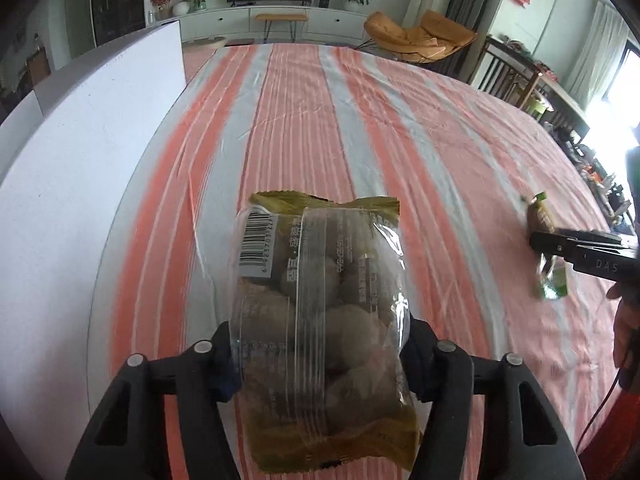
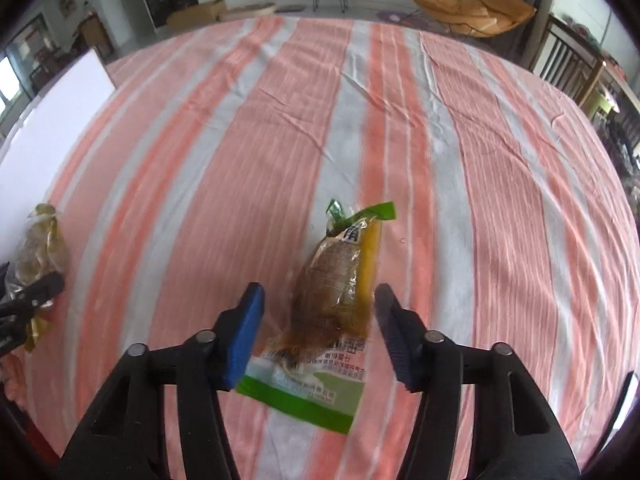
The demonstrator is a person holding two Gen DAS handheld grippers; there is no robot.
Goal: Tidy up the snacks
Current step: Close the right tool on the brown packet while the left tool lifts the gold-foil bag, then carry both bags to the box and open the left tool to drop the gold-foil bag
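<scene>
The left tongs [image 1: 320, 354] are seen closed on a clear snack bag with olive-yellow ends [image 1: 320, 320], its sides pinched between the two pads. The bag is filled with rounded brown pieces and carries a barcode label on its upper left. It is held above the pink-and-grey striped cloth [image 1: 360, 120] that covers the table, near the table's left edge, where a white board [image 1: 80, 168] stands upright just beside the cloth.

The right tongs [image 2: 318, 328] are seen partly open, with a blue pad on the left finger and a dark pad on the right. A green-and-yellow snack packet [image 2: 332, 300] with brown contents lies between the pads, but a gap is visible on each side of it in the right wrist view, so no pressing on it can be made out; the packet itself is blurred. It is placed toward the near edge of the table, well apart from the first bag.

In the left wrist view, the right tongs are seen at the far right edge with the green packet across them and part of a hand [image 1: 626, 320] below.
</scene>
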